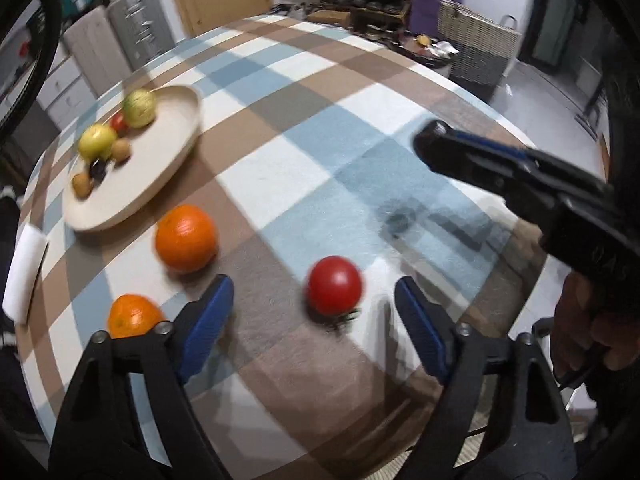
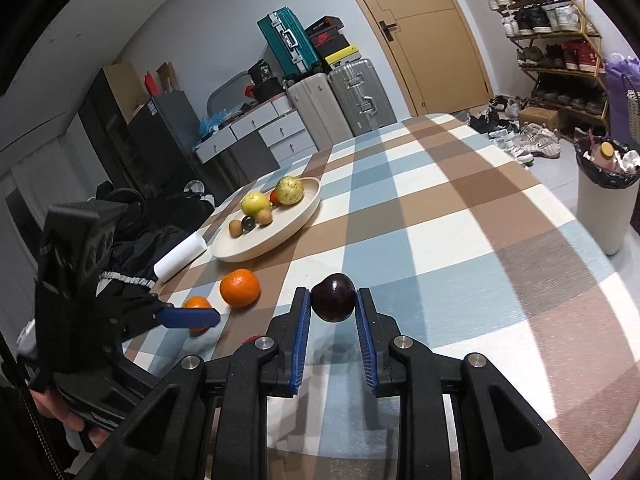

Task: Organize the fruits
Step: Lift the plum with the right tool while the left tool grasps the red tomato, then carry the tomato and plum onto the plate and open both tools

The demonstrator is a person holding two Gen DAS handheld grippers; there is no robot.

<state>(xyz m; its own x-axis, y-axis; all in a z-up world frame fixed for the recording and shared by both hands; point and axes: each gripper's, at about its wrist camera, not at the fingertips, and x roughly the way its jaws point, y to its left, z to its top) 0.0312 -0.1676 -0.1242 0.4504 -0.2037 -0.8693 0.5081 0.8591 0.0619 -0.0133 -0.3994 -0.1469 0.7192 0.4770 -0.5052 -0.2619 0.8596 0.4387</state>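
Observation:
My left gripper (image 1: 314, 304) is open just above the checked tablecloth, with a red tomato (image 1: 334, 286) between its fingertips, nearer the right finger. A large orange (image 1: 186, 238) and a smaller orange (image 1: 134, 316) lie to its left. My right gripper (image 2: 332, 306) is shut on a dark plum (image 2: 333, 297) and holds it above the cloth; it also shows in the left wrist view (image 1: 436, 136). A cream oval plate (image 2: 296, 220) further back holds several fruits, among them a yellow apple (image 2: 255, 203) and a green-gold fruit (image 2: 289, 190).
A white paper roll (image 2: 180, 256) lies at the table's left edge beside dark bags. Suitcases, drawers and a door stand behind the table. A bin (image 2: 606, 200) and a shoe rack (image 2: 556, 52) are to the right.

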